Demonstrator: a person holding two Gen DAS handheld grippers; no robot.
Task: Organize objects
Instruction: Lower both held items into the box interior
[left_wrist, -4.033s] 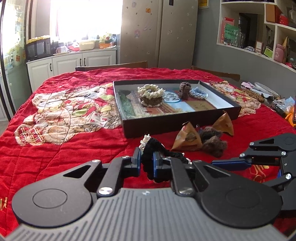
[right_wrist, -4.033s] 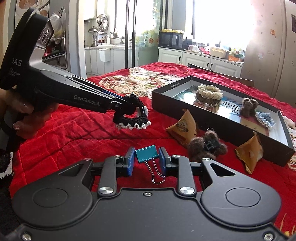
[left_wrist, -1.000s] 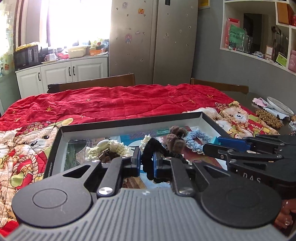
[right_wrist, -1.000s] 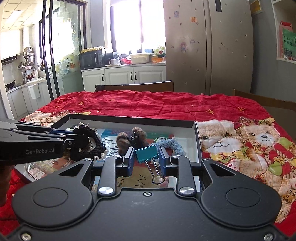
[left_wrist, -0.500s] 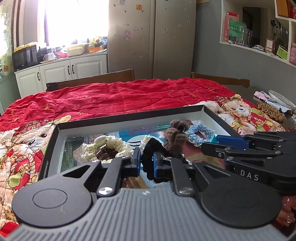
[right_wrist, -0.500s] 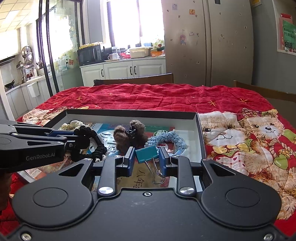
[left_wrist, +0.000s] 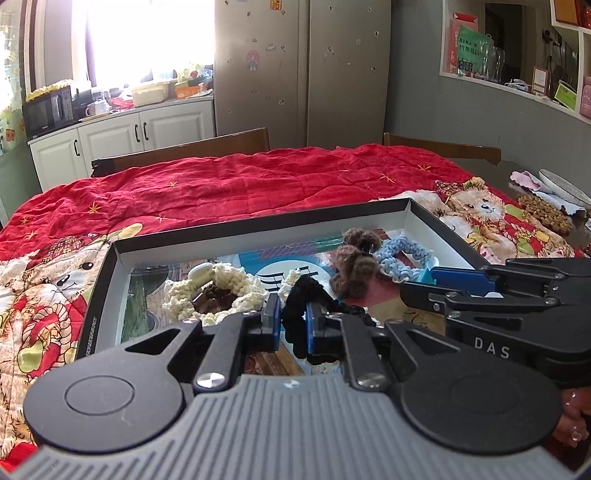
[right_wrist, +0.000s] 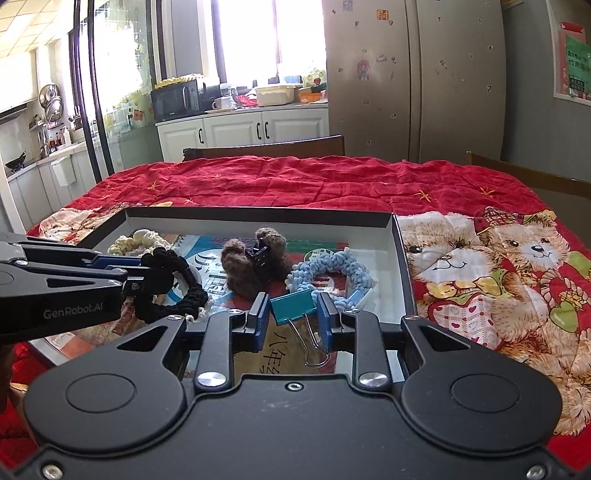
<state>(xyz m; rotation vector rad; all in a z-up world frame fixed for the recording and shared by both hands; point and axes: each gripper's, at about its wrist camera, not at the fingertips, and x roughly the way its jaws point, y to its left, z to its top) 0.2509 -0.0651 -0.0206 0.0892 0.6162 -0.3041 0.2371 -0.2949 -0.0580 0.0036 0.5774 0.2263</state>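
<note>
Over a shallow black cardboard tray (right_wrist: 400, 266) lying on a red quilted cloth with teddy-bear prints (right_wrist: 317, 184), two hand-held tongs hover side by side. At the lower centre of the left wrist view, the left gripper (left_wrist: 291, 323) is clamped on a black braided hair tie with white lace trim (left_wrist: 297, 295), held above the tray's near side. At the lower centre of the right wrist view, the right gripper (right_wrist: 293, 317) pinches a teal binder clip (right_wrist: 291, 304), its wire handles dangling over the tray's near right part. Inside the tray lie a cream crocheted scrunchie (left_wrist: 218, 284) at left, a fuzzy brown hair claw (right_wrist: 255, 266) in the middle and a light-blue knitted scrunchie (right_wrist: 332, 271) at right.
</note>
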